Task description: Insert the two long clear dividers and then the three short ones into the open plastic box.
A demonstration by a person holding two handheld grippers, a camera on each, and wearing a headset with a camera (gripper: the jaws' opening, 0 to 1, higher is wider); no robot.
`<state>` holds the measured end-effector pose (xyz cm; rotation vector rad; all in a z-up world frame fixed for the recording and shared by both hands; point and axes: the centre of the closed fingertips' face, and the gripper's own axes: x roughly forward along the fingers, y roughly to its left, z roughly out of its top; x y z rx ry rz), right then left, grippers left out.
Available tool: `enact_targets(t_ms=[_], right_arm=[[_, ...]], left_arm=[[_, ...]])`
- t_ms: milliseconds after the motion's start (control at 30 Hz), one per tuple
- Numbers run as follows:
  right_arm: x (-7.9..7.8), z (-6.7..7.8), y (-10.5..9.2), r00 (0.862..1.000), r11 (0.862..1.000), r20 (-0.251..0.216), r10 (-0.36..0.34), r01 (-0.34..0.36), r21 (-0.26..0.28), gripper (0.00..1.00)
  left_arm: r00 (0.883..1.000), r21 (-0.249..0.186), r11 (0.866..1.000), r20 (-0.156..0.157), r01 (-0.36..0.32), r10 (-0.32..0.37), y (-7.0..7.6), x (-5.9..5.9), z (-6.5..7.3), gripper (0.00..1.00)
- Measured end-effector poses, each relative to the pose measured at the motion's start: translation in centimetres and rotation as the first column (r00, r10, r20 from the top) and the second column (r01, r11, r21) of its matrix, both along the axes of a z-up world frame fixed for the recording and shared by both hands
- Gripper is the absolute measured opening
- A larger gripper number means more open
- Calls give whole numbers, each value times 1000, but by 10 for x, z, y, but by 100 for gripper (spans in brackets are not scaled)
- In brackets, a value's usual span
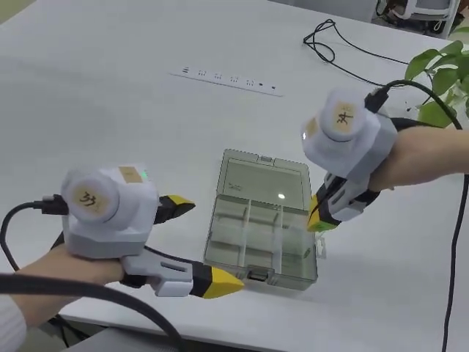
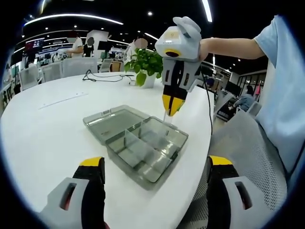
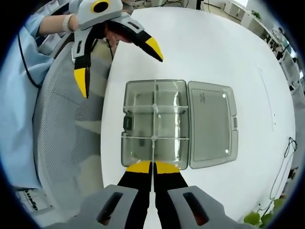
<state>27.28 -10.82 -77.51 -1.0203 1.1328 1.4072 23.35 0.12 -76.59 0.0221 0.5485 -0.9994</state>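
The open plastic box [image 1: 278,268] sat on the white table [image 1: 110,88] with its lid [image 1: 264,176] flopped flat on the far side. A few clear dividers [image 3: 169,138] stood inside the box, crossing each other, but I couldn't count them for sure tbh

The right gripper [image 1: 319,220] hung over the right end of the box, tips pointing down. From the head view, whatever it held was too faint to make out. The right gripper view sorted that out: its jaws were pinched together on a thin clear divider [image 3: 153,148], seen edge-on and running straight across the box. The left gripper view caught the same strip poking out below those yellow tips, right at the box's rim. Touching or not, I couldn't tell.

The left gripper [image 1: 201,243] was off the box's left side, jaws spread wide with nothing in them

Further out, a power strip [image 1: 227,79] lay well beyond the lid and a potted plant [image 2: 145,64] stood past that. The right gripper view also showed a mesh chair [image 3: 71,133] off the table on the near side of the box
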Motion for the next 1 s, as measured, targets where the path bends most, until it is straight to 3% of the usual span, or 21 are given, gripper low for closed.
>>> enact_targets(t_ms=[333, 567, 1000], right_arm=[[4, -3, 0, 1000, 1000, -1, -10, 10, 11, 2], [2, -8, 1, 1000, 1000, -2, 5, -5, -11, 2], [-2, -28, 3, 999, 998, 5, 39, -39, -41, 2]], left_arm=[[1000, -5, 1000, -8, 2, -2, -1, -2, -1, 88], [1000, -6, 1000, -8, 0, 0, 1, -1, -1, 87], [1000, -9, 1000, -9, -2, 2, 1, -3, -3, 87]])
